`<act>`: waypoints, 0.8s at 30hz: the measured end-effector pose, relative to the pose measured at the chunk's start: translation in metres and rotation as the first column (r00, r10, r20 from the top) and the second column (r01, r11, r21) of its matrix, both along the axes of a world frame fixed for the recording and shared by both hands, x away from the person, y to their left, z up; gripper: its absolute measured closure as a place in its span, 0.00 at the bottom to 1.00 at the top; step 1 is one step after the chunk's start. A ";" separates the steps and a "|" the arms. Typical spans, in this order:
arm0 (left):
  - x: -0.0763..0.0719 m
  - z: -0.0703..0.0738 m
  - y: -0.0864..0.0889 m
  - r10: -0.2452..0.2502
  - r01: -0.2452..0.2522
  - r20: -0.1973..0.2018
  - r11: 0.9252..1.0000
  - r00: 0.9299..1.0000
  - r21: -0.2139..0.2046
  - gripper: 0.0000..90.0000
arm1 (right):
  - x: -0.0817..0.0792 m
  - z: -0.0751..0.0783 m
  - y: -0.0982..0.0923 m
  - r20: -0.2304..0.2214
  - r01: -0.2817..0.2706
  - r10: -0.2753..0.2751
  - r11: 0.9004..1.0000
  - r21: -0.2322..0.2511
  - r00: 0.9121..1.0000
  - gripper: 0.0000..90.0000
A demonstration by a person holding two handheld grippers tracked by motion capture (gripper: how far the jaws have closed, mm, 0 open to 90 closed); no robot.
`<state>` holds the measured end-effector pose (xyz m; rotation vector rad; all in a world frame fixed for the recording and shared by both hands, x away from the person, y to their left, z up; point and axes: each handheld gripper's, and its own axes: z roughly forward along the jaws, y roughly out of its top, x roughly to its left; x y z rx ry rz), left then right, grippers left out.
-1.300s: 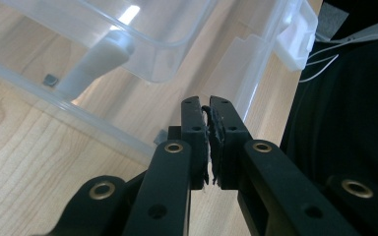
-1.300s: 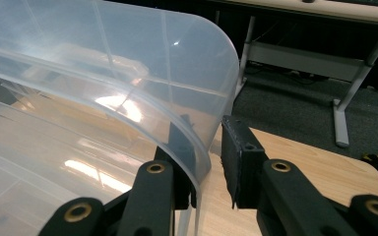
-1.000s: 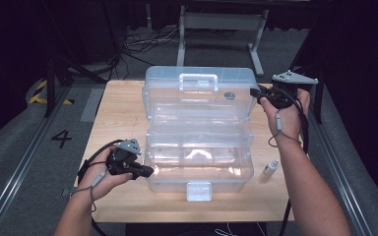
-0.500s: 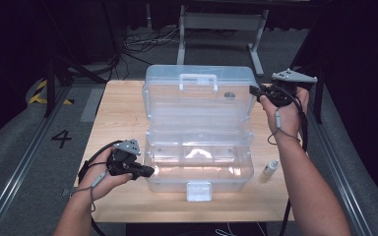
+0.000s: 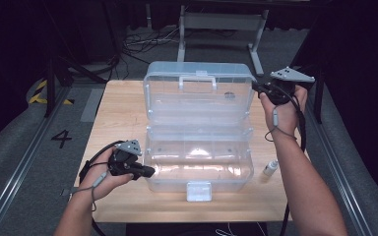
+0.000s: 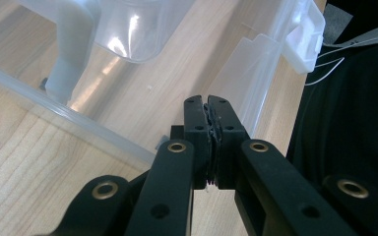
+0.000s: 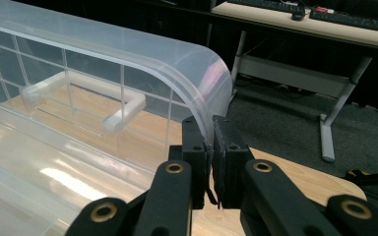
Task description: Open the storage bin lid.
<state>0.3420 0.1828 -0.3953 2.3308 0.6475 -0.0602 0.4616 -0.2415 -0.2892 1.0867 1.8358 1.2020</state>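
A clear plastic toolbox lies open on the wooden table (image 5: 123, 113), its base (image 5: 199, 167) near me and its lid (image 5: 199, 98) standing up behind. My right gripper (image 5: 255, 87) is at the lid's upper right corner. Its jaws have just been closing, and the lid's curved rim (image 7: 204, 93) now runs down between the pads, pinched there by the right gripper (image 7: 210, 125). My left gripper (image 5: 150, 171) lies against the base's left wall. Close up, the left gripper (image 6: 209, 101) is shut, pads together, resting over the box's rim (image 6: 54, 110).
A small white bottle (image 5: 270, 168) lies on the table right of the base. The box's white latch (image 5: 199, 191) hangs at the front edge. Desk legs (image 5: 256, 44) and cables (image 5: 133, 44) sit on the floor beyond the table.
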 end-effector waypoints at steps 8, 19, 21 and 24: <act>0.000 -0.001 -0.001 -0.002 0.002 -0.007 1.000 1.000 -0.006 0.97 | 0.007 -0.007 -0.002 0.039 -0.016 0.015 1.000 0.027 0.999 0.95; 0.001 -0.002 -0.002 -0.001 0.001 -0.003 1.000 1.000 -0.001 0.96 | 0.016 -0.013 -0.004 0.058 -0.028 0.025 0.998 0.050 0.998 0.95; 0.001 -0.002 -0.002 -0.002 0.002 -0.003 1.000 1.000 -0.002 0.96 | 0.018 -0.014 -0.004 0.064 -0.033 0.030 0.998 0.048 0.997 0.95; 0.001 -0.003 -0.002 -0.003 0.003 -0.005 1.000 1.000 -0.004 0.96 | 0.021 -0.016 -0.005 0.068 -0.037 0.033 0.998 0.053 0.997 0.95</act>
